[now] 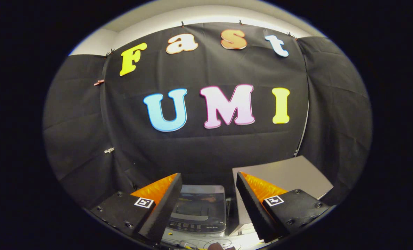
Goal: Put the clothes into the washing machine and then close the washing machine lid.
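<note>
My gripper [206, 194] is open, its two fingers spread wide with nothing between them. Below and beyond the fingers, seen through the gap, stands a small grey top-loading washing machine [197, 210] with a dark glossy lid that lies down flat and a row of buttons along its front edge. No clothes are visible.
A grey box-like block [290, 173] stands just right of the washing machine, partly behind my right finger. Thin cables [206, 242] lie on the pale surface in front of the machine. Black cloth walls close in the booth behind and on both sides.
</note>
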